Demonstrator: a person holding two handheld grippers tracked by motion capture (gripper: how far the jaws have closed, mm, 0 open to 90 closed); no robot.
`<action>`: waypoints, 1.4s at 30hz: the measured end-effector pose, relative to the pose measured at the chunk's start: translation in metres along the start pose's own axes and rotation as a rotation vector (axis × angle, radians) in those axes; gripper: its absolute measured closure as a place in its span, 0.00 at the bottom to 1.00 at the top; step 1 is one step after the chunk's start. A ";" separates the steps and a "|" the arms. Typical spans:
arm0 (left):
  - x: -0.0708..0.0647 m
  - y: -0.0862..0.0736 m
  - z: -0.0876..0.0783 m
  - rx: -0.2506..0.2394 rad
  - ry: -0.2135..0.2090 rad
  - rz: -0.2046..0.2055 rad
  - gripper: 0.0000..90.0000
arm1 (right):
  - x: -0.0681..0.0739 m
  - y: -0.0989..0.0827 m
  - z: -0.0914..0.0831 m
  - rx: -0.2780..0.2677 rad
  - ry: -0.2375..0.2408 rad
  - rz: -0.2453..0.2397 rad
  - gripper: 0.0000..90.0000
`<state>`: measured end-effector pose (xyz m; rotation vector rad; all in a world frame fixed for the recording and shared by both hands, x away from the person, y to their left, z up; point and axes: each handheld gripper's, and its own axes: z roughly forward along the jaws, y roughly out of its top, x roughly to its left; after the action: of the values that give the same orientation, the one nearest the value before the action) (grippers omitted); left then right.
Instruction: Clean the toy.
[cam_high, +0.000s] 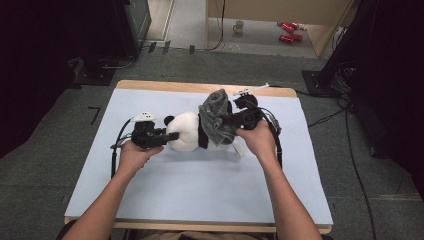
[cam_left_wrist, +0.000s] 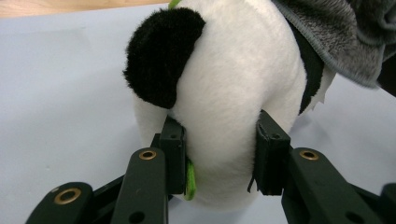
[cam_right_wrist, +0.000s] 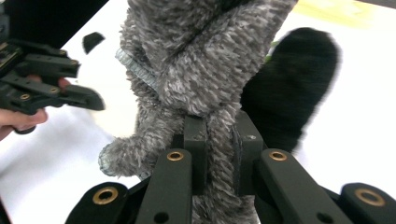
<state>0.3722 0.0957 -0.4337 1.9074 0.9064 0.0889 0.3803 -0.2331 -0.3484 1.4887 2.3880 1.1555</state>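
Lying on its side near the middle of the counter (cam_high: 150, 200), the plush panda (cam_high: 186, 131) is sitting between both hands, white body toward the person's left, black parts under the grey fuzzy cloth (cam_high: 215, 117).

Left tongs (cam_high: 161, 136): jaws standing partly open, pads pressing on both flanks of the panda's white body, fur bulging out between them in the left gripper view (cam_left_wrist: 219, 154). A black plush limb (cam_left_wrist: 163, 51) is sitting just above the near jaw, and a green thread (cam_left_wrist: 190, 179) is hanging beside that jaw's pad. Left hand (cam_high: 131, 156) is gripping the tool body, cable looping off beside it.

Right tongs (cam_high: 231, 121): jaws nearly together, clamping a bunched fold of the cloth. In the right gripper view (cam_right_wrist: 219, 154) the fold is running up from between the pads and spreading wide above them. Cloth is draping over the panda's black end, edge trim visible. A black plush part (cam_right_wrist: 292, 84) is showing just behind the cloth, slightly blurred. Right hand (cam_high: 257, 140) is holding the tool from the person's side.

Left tongs also showing in the right gripper view at its left edge, well apart from the cloth fold.

Counter top is pale blue with a wooden rim. Beyond it, on the floor: a mug (cam_high: 239, 26) and red cans (cam_high: 289, 31).
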 end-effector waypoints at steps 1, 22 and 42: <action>0.000 0.000 0.000 0.000 0.000 -0.001 0.70 | -0.003 0.000 -0.003 -0.002 -0.010 0.007 0.89; -0.001 0.000 0.000 0.005 0.003 -0.002 0.70 | -0.037 -0.003 -0.056 -0.062 -0.131 0.097 0.89; -0.003 -0.001 -0.001 0.000 -0.005 -0.004 0.70 | 0.033 0.015 0.026 0.046 0.043 -0.011 0.90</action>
<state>0.3689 0.0946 -0.4334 1.9054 0.9063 0.0815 0.3859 -0.1889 -0.3476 1.4770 2.4637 1.1502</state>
